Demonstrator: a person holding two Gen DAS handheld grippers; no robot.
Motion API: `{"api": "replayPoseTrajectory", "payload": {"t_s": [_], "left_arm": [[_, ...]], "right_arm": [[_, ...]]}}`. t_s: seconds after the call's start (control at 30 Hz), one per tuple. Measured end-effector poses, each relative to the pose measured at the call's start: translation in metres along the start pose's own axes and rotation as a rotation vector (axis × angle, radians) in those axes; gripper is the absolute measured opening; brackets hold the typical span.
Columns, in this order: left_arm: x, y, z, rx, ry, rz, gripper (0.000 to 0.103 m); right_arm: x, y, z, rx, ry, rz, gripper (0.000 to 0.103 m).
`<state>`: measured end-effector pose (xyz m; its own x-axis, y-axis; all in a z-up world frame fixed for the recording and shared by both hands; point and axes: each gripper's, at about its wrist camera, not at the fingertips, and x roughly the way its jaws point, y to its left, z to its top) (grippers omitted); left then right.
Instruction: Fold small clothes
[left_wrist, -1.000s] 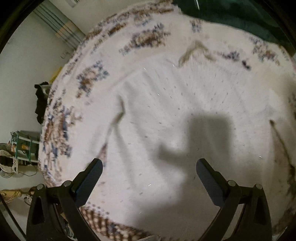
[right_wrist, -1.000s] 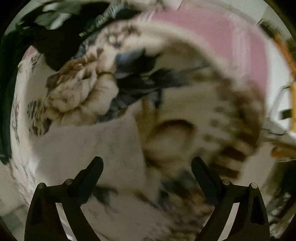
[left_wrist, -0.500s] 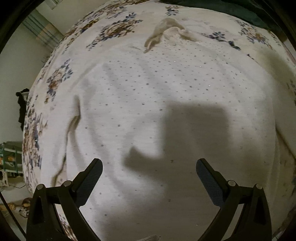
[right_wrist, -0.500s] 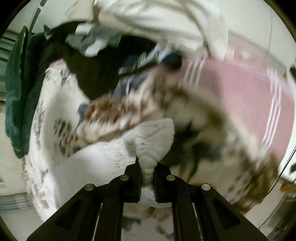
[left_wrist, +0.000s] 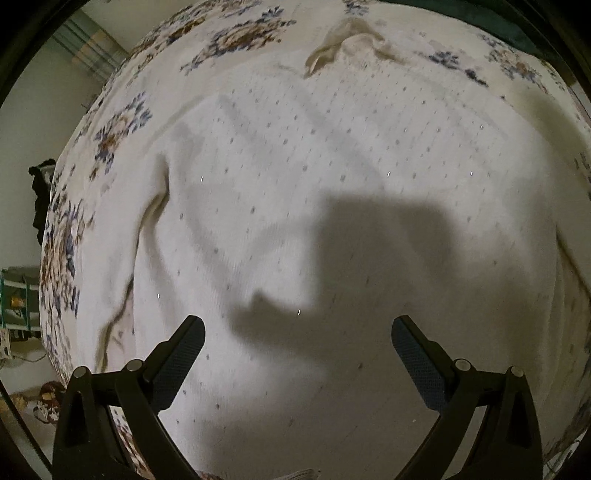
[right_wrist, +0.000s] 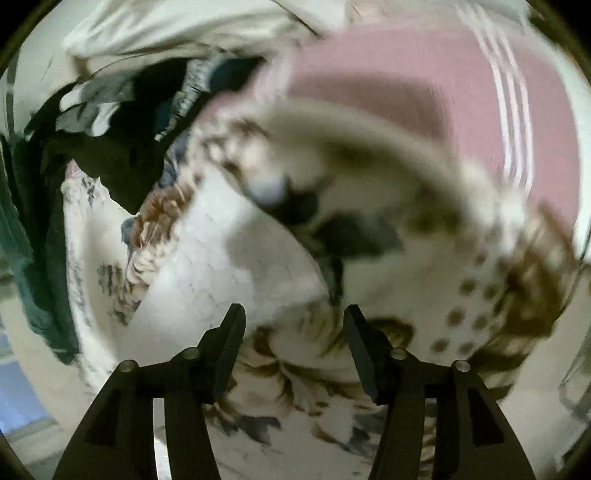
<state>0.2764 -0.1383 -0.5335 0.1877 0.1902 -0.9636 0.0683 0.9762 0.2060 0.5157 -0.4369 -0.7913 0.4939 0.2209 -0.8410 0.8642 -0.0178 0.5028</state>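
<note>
A: The floral-patterned cream bedspread (left_wrist: 122, 133) fills everything beneath both tools. Spread flat on it, directly under and ahead of the left gripper (left_wrist: 297, 345), lies the white knitted garment with small grey dots (left_wrist: 332, 155).

B: That garment looks soft, light and limp; it would likely sag and slide on itself. Its left edge (left_wrist: 155, 218), beyond the left finger, seems the best place to pinch.

A: The left gripper's jaws stand wide apart, holding nothing. The right gripper (right_wrist: 293, 343) is opening, nothing between its jaws; the garment's white corner (right_wrist: 236, 266) lies just ahead, to its left.
</note>
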Motion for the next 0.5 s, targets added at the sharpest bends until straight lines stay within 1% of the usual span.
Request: {"api": "replayPoseTrajectory", "payload": {"t_s": [0.07, 0.1, 0.17, 0.23, 0.27, 0.3, 0.33, 0.4, 0.47, 0.5], "left_arm": [[0.004, 0.001, -0.006, -0.004, 0.021, -0.004, 0.103], [0.006, 0.001, -0.008, -0.006, 0.029, -0.004, 0.103], [0.007, 0.002, -0.011, -0.011, 0.036, -0.004, 0.103], [0.006, 0.002, -0.011, -0.014, 0.031, -0.006, 0.103], [0.004, 0.002, -0.010, -0.016, 0.026, -0.008, 0.103], [0.003, 0.003, -0.010, -0.018, 0.024, -0.010, 0.103], [0.002, 0.004, -0.009, -0.023, 0.021, -0.015, 0.103], [-0.001, 0.006, -0.006, -0.035, 0.013, -0.028, 0.103], [-0.004, 0.010, -0.004, -0.049, 0.000, -0.045, 0.103], [-0.006, 0.013, -0.003, -0.059, -0.006, -0.054, 0.103]], "right_arm": [[0.017, -0.009, 0.003, 0.066, -0.018, 0.093, 0.059], [0.028, -0.010, 0.006, 0.106, -0.039, 0.146, 0.066], [0.037, -0.009, 0.006, 0.152, -0.090, 0.187, 0.071], [0.041, 0.000, 0.003, 0.177, -0.145, 0.227, 0.070], [0.043, 0.008, 0.002, 0.160, -0.157, 0.234, 0.055], [0.045, 0.018, 0.002, 0.132, -0.152, 0.230, 0.017], [0.044, 0.026, 0.001, 0.110, -0.154, 0.228, 0.008], [0.032, 0.048, 0.001, 0.056, -0.185, 0.224, 0.007], [0.001, 0.063, 0.007, 0.006, -0.226, 0.242, 0.007], [-0.013, 0.079, 0.010, -0.028, -0.254, 0.252, 0.006]]}}
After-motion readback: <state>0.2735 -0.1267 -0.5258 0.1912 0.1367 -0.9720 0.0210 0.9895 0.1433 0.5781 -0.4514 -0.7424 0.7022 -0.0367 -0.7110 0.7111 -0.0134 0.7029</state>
